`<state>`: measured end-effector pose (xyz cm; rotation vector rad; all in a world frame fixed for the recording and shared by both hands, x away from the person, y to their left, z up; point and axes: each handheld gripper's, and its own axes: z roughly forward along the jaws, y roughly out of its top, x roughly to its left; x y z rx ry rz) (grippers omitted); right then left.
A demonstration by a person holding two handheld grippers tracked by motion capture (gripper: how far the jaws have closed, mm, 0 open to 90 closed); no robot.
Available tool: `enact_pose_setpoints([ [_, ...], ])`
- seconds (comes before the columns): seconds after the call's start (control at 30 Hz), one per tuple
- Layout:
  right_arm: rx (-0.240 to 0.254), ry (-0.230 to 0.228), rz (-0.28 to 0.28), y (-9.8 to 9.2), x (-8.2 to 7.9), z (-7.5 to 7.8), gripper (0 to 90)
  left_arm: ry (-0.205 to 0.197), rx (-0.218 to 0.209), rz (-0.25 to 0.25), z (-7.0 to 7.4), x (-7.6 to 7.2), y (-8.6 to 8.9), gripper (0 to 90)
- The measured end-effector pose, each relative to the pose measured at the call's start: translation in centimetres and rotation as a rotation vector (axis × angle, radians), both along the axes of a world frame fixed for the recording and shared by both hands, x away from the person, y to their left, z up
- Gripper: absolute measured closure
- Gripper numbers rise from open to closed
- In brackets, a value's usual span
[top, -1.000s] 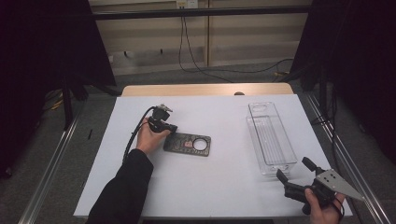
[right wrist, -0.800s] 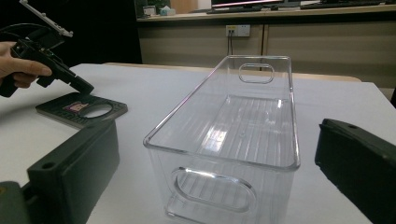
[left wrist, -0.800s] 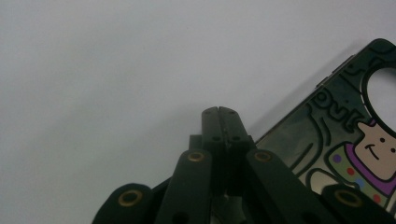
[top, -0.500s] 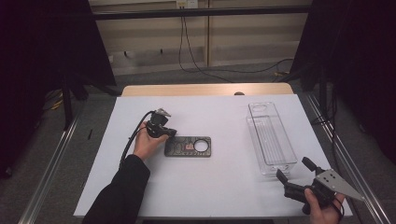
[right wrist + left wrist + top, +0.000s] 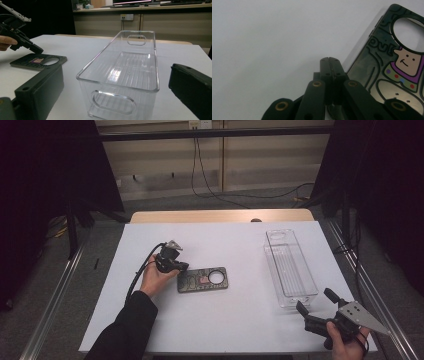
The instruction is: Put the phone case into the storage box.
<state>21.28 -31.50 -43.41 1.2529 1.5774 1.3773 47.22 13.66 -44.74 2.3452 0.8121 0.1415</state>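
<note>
One phone case (image 5: pixel 202 280), one clear bin (image 5: pixel 290 268), two grippers (image 5: pixel 172 262) (image 5: pixel 316 304)

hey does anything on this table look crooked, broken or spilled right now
Nothing stands out. The phone case lies flat and whole on the white table, the clear bin sits upright and empty, and nothing is spilled. The left gripper, jaws shut, rests at the case's edge; the right gripper is open near the bin.

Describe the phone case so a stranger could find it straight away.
On the white table, look left of the clear plastic bin. The phone case lies flat by the left gripper: dark, rectangular, with a round hole and a cartoon figure.
</note>
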Motion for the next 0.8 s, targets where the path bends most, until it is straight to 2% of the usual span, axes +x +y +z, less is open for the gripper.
enact_pose_setpoints([
  [0.33, -0.006, -0.001, -0.001, 0.1, 0.0, 0.0, 0.0, 0.001, -0.046, 0.015, -0.3, -1.2, 0.4, 90.0],
  [0.63, -0.015, -0.004, -0.007, 0.0, -0.1, 0.1, 0.0, -0.008, -0.046, 0.006, -0.3, -2.2, 0.3, 90.0],
  [0.8, -0.011, -0.003, -0.005, -0.1, -0.1, 0.0, 0.0, -0.019, -0.026, -0.005, -0.1, -2.9, 0.1, 90.0],
])
